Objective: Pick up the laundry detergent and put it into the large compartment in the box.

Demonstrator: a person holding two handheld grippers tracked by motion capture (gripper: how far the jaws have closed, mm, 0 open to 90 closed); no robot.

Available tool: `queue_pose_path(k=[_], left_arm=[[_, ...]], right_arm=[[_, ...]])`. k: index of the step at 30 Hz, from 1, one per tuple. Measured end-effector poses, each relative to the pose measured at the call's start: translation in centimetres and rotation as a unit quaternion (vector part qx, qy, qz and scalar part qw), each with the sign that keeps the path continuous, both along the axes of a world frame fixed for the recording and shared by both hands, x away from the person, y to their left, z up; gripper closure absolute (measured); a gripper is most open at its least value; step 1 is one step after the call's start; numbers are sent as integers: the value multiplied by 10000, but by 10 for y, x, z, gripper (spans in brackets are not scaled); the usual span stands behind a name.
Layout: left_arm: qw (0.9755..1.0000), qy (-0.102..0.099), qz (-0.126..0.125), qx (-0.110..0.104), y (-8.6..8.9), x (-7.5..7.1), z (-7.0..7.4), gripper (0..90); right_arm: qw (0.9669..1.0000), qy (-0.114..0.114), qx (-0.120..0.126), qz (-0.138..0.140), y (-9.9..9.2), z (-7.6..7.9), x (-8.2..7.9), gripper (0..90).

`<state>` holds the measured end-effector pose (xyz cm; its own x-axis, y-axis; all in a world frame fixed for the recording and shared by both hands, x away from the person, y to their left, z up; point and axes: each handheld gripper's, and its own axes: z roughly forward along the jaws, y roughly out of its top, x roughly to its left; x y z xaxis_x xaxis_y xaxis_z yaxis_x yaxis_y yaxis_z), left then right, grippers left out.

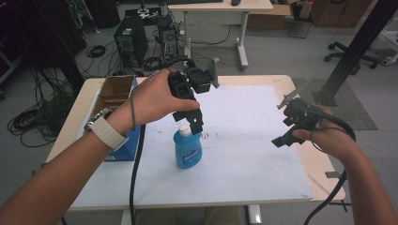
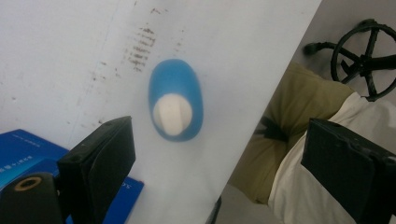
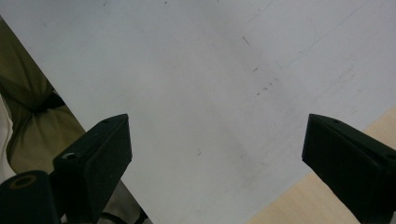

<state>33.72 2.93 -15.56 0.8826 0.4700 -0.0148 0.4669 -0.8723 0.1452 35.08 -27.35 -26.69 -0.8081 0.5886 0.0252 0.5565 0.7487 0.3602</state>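
Progress: I judge the work to be at the approach stage. My left gripper (image 1: 190, 123) hangs just above the blue bottle (image 1: 188, 149), and nothing is held yet.
Done: I count 1 thing settled, the alignment. In the left gripper view the white cap (image 2: 172, 114) sits between my 2 jaws, a little toward the left one.
Left: lowering, closing on the bottle, then lifting or moving it all remain, as far as I can judge.
Left tool: jaws wide apart and empty, with the bottle below them and not touching either one.
Right tool: my right gripper (image 1: 287, 137) is held off to the right, well apart from the bottle. In its own view the 2 jaws stand wide apart over bare white sheet (image 3: 196, 84), holding nothing.
Bottle location: it stands on the white sheet (image 1: 253, 159) near the middle of the table (image 1: 281, 80), nearer my side, just right of the blue box (image 1: 126, 146) at the left edge.
Bottle axis: long axis vertical, cap pointing straight up toward my left gripper. From above its body (image 2: 176, 105) reads as an oval, so it is flattened and not round.
Label: a printed face points toward my side of the table in the high view. I cannot read the print.
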Motion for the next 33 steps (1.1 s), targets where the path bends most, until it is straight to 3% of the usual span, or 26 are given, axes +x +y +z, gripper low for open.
queue_pose_path(k=[13,33], left_arm=[[9989,62,451,118,0,5,-6,92],[9984,115,539,124,7,15,-20,92]], right_arm=[[10000,-8,11,34,0,0,0,85],[10000,22,25,57,2,-1,-1,85]])
